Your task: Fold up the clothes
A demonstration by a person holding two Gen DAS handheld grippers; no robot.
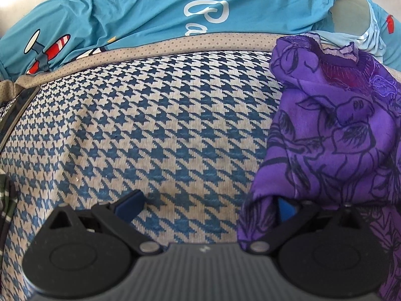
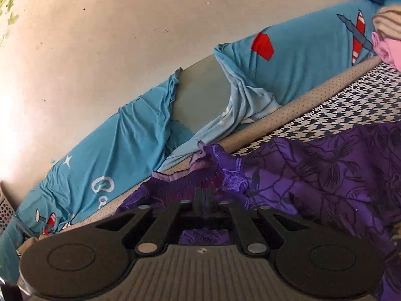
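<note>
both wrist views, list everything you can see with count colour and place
purple garment: one, purple with dark floral outlines, lying on the houndstooth surface, draped over the left gripper's right finger
houndstooth mat: one, blue and white, under the garment, tan dotted border along its far edge
blue sheet: one, turquoise with plane and white letter prints, bunched along the far edge against the wall
grey panel: one, grey, exposed through a gap in the blue sheet
wall: one, off-white, behind the sheet
pink and cream clothes: a small pile, far right edge of the right wrist view
left gripper: one, black with blue pads, open
right gripper: one, black, shut on the purple garment's edge
</note>
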